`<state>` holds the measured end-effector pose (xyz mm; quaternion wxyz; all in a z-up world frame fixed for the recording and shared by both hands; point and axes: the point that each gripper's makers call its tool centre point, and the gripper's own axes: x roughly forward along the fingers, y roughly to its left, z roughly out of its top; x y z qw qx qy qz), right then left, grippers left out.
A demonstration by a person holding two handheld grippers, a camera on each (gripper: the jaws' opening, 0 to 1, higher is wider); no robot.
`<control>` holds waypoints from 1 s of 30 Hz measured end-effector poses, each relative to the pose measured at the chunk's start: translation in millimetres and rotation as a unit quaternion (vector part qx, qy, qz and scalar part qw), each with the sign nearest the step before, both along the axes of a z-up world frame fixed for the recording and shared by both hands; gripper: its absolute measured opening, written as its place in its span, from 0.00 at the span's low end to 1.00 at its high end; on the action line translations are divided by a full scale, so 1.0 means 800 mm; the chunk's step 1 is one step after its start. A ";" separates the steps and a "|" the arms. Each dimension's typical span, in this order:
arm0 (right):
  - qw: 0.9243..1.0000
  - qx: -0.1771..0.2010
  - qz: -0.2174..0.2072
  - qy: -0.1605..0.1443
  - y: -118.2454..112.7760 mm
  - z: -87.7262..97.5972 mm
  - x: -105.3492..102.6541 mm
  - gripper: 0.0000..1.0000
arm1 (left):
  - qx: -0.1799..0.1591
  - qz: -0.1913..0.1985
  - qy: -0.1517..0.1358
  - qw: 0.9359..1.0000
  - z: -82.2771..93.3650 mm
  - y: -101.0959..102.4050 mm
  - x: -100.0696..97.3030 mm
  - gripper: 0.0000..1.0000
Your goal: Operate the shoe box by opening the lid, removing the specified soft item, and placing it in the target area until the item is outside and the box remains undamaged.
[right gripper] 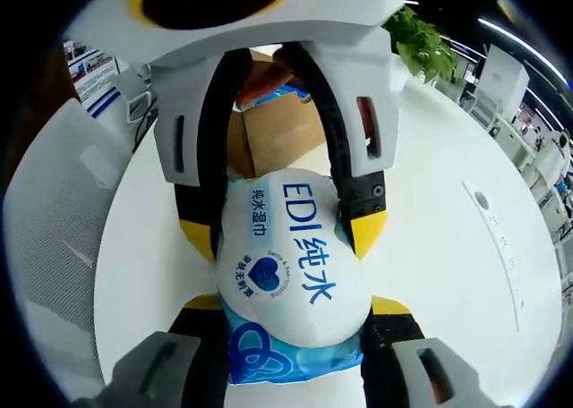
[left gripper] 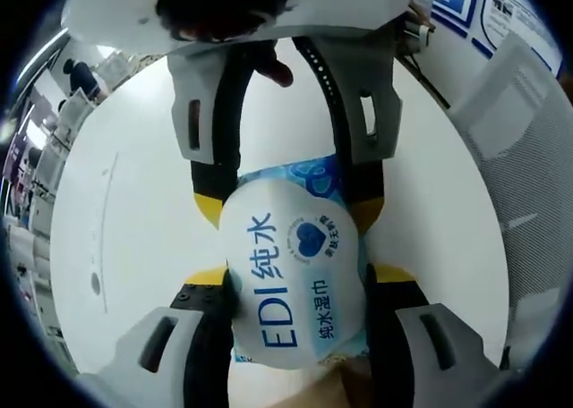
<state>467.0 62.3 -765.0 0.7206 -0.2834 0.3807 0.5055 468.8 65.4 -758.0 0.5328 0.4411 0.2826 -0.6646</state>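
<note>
A soft white and blue wet-wipes pack (left gripper: 291, 278) printed "EDI" is held in the air over the white table (left gripper: 134, 184), pinched from both ends. In the left gripper view, my left gripper (left gripper: 300, 278) rises from the bottom, its yellow-tipped jaws shut on the pack's near end. My right gripper (left gripper: 286, 211) reaches down from the top and is shut on the far end. The right gripper view mirrors this: the pack (right gripper: 286, 265), my right gripper (right gripper: 295, 305) below and my left gripper (right gripper: 282, 236) above. The brown cardboard shoe box (right gripper: 277, 131) stands behind, partly hidden.
A grey mesh chair (left gripper: 528, 157) stands beside the table, also seen as a chair (right gripper: 54, 247) in the right gripper view. A green plant (right gripper: 421, 37) is beyond the table (right gripper: 448, 211). Posters (left gripper: 466, 1) hang on the wall.
</note>
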 end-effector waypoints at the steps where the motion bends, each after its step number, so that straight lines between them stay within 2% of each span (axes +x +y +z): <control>1: 1.000 0.000 0.000 -0.001 0.000 0.000 0.000 0.56 | -0.001 -0.001 -0.001 1.000 0.000 0.000 0.000 0.60; 11: 1.000 0.001 -0.011 -0.008 -0.004 0.009 0.000 0.55 | -0.013 0.025 0.011 1.000 0.012 0.019 0.006 0.58; 15: 1.000 0.005 -0.018 -0.010 -0.007 0.016 -0.001 0.54 | -0.014 0.037 0.013 0.999 0.017 0.030 0.005 0.61; 25: 0.999 0.017 -0.044 -0.012 -0.010 0.031 -0.009 0.57 | -0.041 0.079 0.015 0.996 0.040 0.050 0.007 0.60; 30: 0.997 0.029 -0.064 -0.020 -0.009 0.045 -0.009 0.57 | -0.052 0.097 0.017 0.994 0.051 0.061 0.004 0.63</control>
